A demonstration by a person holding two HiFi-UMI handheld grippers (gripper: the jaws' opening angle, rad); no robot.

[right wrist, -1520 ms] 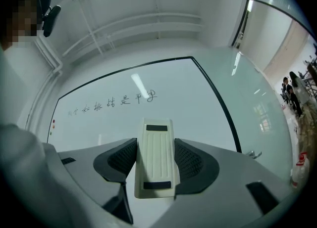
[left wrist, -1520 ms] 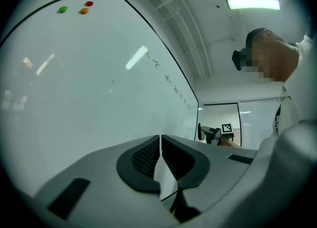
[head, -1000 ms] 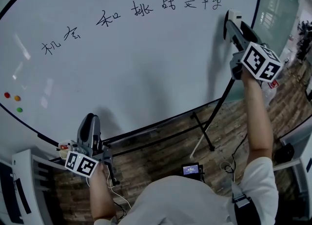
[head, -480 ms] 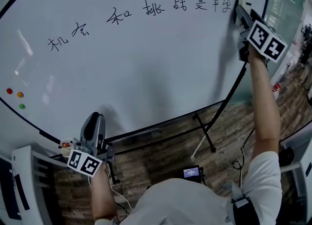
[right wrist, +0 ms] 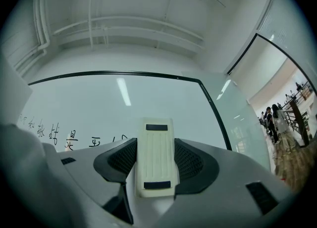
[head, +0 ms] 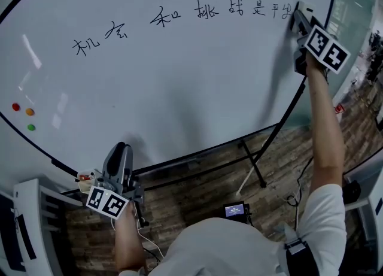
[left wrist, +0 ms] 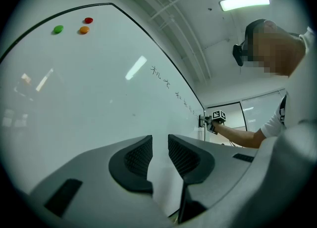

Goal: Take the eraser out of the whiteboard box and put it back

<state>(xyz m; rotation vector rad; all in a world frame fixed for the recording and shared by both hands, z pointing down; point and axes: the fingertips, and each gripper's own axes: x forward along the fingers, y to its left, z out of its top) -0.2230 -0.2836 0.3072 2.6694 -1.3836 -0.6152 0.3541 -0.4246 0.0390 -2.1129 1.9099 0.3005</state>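
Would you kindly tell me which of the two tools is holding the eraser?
The right tool, shut on the cream eraser near the writing; the left tool holds nothing.

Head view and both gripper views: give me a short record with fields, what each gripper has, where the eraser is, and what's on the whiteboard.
right gripper: shut on the cream rectangular whiteboard eraser
eraser position: raised at the right end of the black handwritten row, by the board's right edge
left gripper: low near the board's bottom edge, jaws slightly apart, nothing between
white whiteboard: writing along the top; red, orange and green round magnets at left
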